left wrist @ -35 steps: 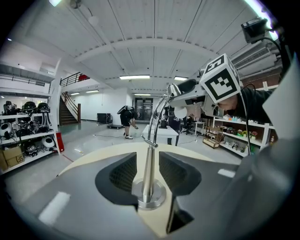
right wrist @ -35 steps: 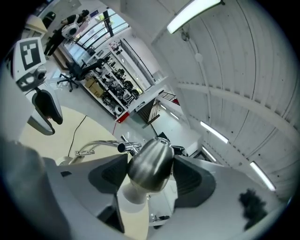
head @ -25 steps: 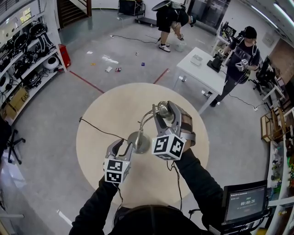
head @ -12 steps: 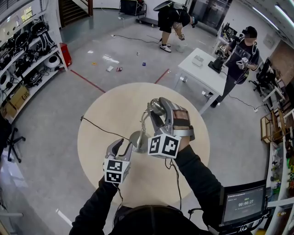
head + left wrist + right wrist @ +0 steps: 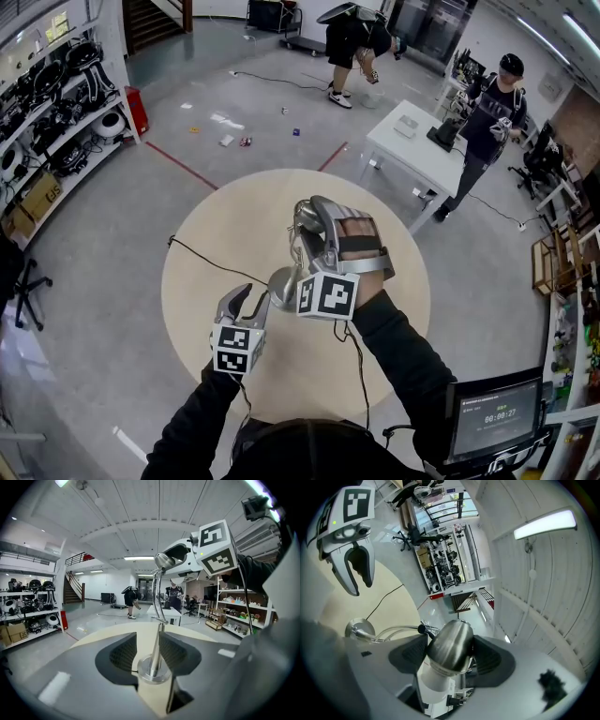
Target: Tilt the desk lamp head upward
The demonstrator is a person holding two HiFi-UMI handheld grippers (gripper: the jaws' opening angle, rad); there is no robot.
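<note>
Right gripper (image 5: pixel 314 223), jaws clamped on the lamp head (image 5: pixel 449 644), has rolled and carried it left, so the tilt looks underway; left gripper (image 5: pixel 255 300) jaws clamp the base (image 5: pixel 153 670), mid-worktop (image 5: pixel 216 234)

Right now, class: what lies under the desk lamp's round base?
The round beige table; the base stands on it. The tabletop directly beneath is covered by the base itself.
</note>
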